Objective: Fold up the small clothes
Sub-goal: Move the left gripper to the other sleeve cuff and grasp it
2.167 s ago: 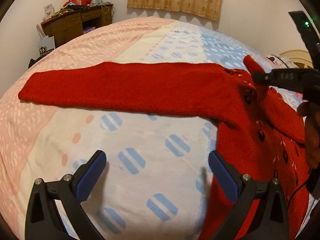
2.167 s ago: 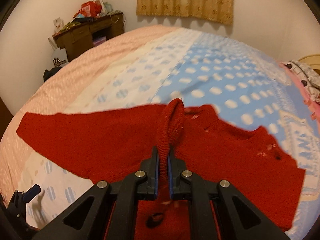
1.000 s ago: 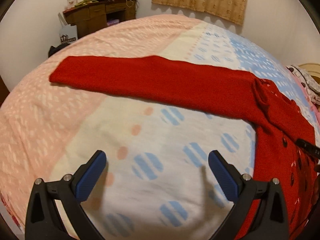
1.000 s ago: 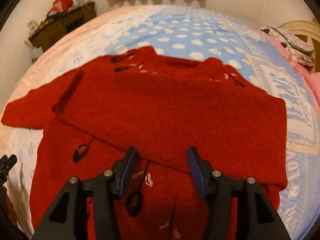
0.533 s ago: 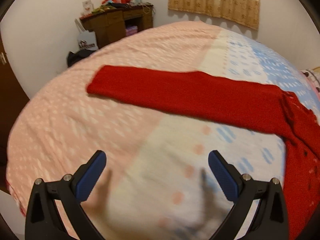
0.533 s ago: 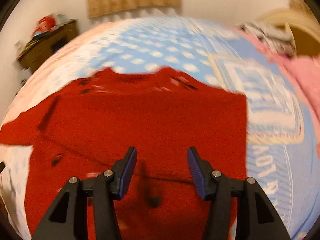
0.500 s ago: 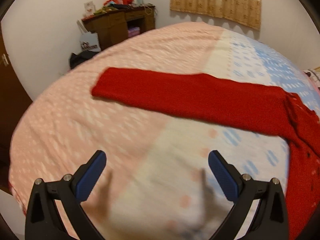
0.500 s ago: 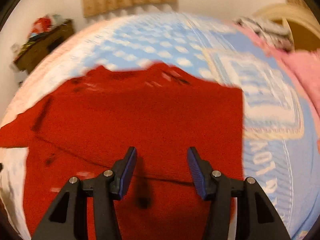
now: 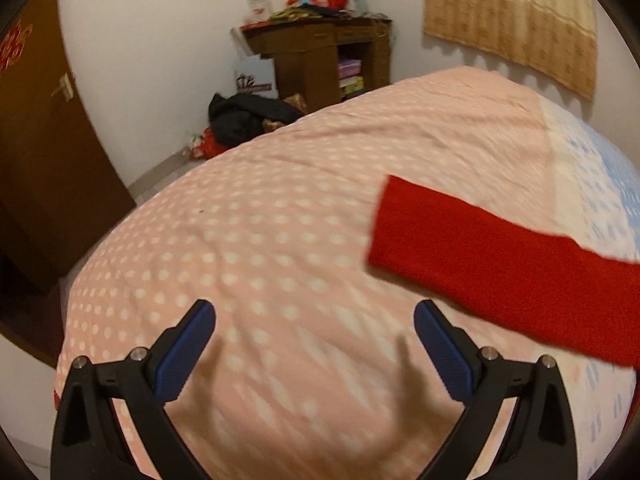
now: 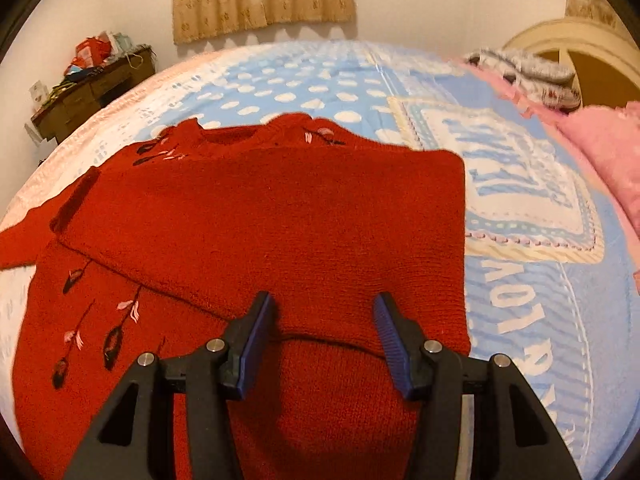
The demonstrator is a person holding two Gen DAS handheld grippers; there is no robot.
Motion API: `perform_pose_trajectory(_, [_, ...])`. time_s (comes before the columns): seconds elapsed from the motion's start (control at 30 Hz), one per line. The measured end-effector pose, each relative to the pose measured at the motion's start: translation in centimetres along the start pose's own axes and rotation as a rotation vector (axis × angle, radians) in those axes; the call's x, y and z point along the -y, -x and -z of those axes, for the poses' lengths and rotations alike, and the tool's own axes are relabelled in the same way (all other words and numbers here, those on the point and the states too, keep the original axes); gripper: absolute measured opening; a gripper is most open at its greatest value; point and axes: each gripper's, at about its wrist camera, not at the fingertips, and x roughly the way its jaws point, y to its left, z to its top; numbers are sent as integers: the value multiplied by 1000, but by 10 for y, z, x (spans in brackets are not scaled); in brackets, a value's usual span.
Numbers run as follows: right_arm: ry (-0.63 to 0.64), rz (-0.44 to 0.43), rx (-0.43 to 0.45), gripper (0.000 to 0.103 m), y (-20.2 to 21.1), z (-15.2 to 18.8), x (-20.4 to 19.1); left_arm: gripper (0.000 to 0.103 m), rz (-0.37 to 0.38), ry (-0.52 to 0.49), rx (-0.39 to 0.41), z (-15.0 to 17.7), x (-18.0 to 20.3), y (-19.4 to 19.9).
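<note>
Bed [image 10: 520,280] carries a red sweater [image 10: 260,220] — one sleeve folded across, left sleeve [image 9: 500,264] outstretched; left gripper [image 9: 314,346] and right gripper [image 10: 322,344] fingers apart, empty.

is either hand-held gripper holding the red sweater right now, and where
Neither. The left hand-held gripper is open above the pink dotted bedspread; the right hand-held gripper is open over the red knitted sweater, gripping nothing.
</note>
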Motion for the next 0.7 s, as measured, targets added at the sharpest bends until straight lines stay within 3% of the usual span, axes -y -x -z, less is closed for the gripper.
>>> perform_pose_trajectory(0.13, [-1,1,4,53,1,0,-1,98,45,58,-29,-5,-11,-9])
perform_pose_trajectory(0.33, [5,10,11,53,4,0,-1,94,88,69,-24,-13,8,-13])
perform_pose_trajectory(0.63, [14,26,27,53,5,1,-4,68,129,92,-73,-29,32,-34])
perform_pose_trajectory(0.7, [18,32,30,53,5,2,-4,68,134,97,-87,-29,37,-40])
